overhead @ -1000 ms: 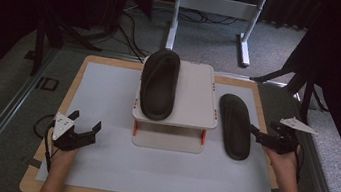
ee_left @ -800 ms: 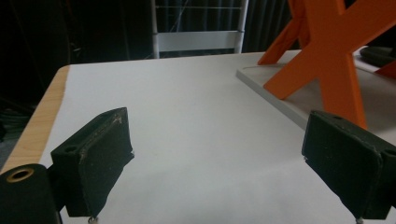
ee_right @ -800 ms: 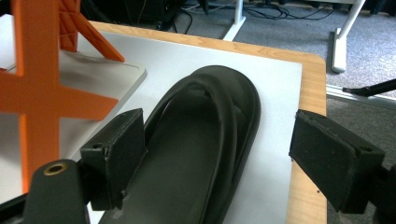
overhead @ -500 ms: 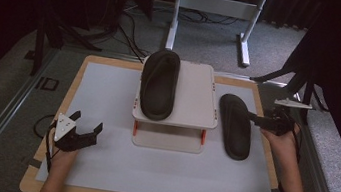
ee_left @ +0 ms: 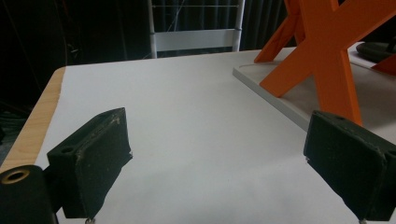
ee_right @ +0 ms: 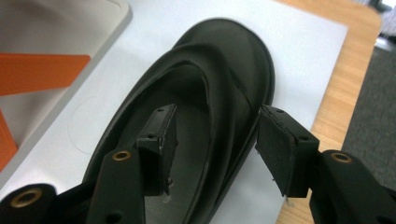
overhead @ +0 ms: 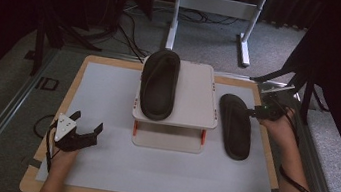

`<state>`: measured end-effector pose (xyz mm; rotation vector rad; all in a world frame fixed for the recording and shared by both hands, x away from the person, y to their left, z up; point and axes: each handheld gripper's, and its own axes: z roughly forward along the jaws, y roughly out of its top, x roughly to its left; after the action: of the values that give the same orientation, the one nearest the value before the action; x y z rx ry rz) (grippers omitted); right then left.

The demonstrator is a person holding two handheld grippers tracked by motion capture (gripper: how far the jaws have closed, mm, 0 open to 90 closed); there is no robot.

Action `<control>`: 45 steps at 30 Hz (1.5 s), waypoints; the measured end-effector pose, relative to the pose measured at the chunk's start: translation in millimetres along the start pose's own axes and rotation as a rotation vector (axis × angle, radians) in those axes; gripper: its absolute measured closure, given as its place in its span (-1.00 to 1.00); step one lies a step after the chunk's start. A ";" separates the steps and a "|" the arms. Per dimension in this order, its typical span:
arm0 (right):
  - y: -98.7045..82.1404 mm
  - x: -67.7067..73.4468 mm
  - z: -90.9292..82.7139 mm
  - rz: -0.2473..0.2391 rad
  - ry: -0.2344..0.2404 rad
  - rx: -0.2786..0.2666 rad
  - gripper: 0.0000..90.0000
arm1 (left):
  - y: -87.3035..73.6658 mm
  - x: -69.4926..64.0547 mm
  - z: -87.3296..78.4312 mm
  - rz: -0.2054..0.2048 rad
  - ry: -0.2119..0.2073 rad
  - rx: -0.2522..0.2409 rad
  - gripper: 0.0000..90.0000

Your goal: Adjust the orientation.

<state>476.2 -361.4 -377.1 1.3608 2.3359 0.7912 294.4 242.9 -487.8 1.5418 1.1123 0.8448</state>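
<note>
Table (overhead: 98, 166), white mat on top. White stand (overhead: 194, 94) w/ orange legs at centre, one black slipper (overhead: 159, 84) on its top. 2nd slipper (overhead: 235, 125) flat on mat, just right of stand. R gripper (ee_right: 212, 144) at its far end: jaws just been closing, one inside, one outside the side wall, not yet pinching. L gripper (overhead: 85, 132) near-left over mat, jaws spread, nothing between.

In the right gripper view the slipper (ee_right: 205, 107) runs off the bottom edge, its heel cut away, and one jaw inside it covers part of the insole. In the left gripper view the orange stand legs (ee_left: 327, 51) leave the top edge, and a dark slipper (ee_left: 376, 49) at the far right is cropped.
</note>
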 end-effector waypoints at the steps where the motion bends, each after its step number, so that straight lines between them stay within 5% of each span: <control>1: 3.3 -1.2 2.4 0.011 0.012 0.024 0.16 | 0.0 0.1 0.0 0.000 -0.001 0.000 -0.85; 6: 12.0 -4.0 15.3 0.026 0.034 0.110 0.18 | 0.0 0.2 0.0 -0.001 -0.001 0.000 -0.85; 22: 18.7 -14.7 50.1 0.085 0.048 0.260 0.45 | 0.2 0.6 0.3 -0.004 -0.004 0.007 -0.85; 35: 18.2 -9.7 56.6 0.101 0.019 0.317 0.62 | 0.1 0.9 0.4 -0.007 -0.002 0.004 -0.85; 45: 18.0 -10.8 44.9 0.105 0.026 0.323 0.63 | 0.1 0.9 0.3 -0.008 -0.002 0.004 -0.85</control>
<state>517.7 -350.3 -401.7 1.6212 2.5108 0.4741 295.0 243.6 -487.8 1.5409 1.1185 0.8359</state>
